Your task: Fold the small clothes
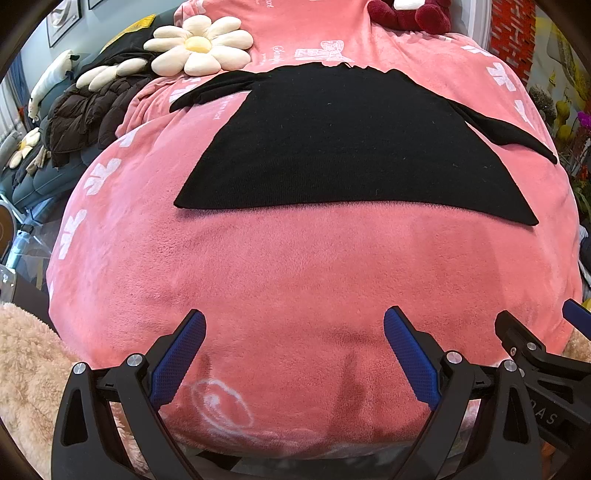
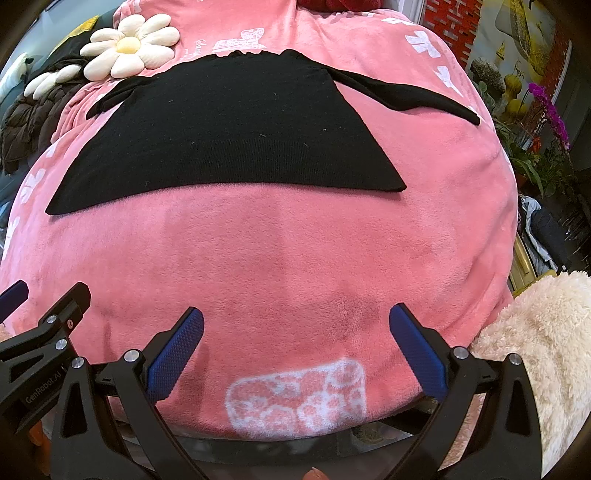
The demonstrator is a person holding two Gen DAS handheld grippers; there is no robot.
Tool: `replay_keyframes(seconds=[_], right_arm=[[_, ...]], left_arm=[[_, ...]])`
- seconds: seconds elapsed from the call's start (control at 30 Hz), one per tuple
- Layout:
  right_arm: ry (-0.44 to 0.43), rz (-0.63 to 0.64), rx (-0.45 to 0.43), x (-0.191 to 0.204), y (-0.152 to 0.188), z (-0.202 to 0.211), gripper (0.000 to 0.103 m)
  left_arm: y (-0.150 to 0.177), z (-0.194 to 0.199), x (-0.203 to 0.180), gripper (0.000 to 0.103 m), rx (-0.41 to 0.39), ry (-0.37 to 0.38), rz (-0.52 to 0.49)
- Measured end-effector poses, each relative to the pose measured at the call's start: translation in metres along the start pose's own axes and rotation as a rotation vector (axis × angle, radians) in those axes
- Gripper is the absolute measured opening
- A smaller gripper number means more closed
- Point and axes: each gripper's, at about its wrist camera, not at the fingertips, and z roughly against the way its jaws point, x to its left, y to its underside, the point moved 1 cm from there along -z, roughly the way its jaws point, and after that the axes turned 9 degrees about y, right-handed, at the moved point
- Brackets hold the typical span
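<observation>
A small black long-sleeved top point(image 1: 343, 147) lies flat on a pink fleece blanket point(image 1: 295, 277), hem toward me, sleeves spread out to each side. It also shows in the right wrist view point(image 2: 229, 133). My left gripper point(image 1: 295, 325) is open and empty, hovering over the blanket's near edge, well short of the hem. My right gripper point(image 2: 295, 321) is open and empty too, beside the left one; part of it shows in the left wrist view point(image 1: 535, 339).
A white daisy cushion point(image 1: 199, 46) lies at the blanket's far left, beside a dark puffer jacket point(image 1: 85, 114). A dark red plush point(image 1: 410, 14) sits at the far end. Fluffy cream fabric point(image 2: 539, 350) is at the near right. Potted flowers point(image 2: 543, 110) stand to the right.
</observation>
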Motion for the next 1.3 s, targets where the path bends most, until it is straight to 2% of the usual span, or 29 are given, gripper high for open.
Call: replay_keyframes(seconds=[1.3], right_arm=[[0.009,0.009,0.001,-0.0001,0.0005,-0.0004,0.098]], left_arm=[[0.0003,-0.0003,0.0009,0.094,0.004,-0.002,0.001]])
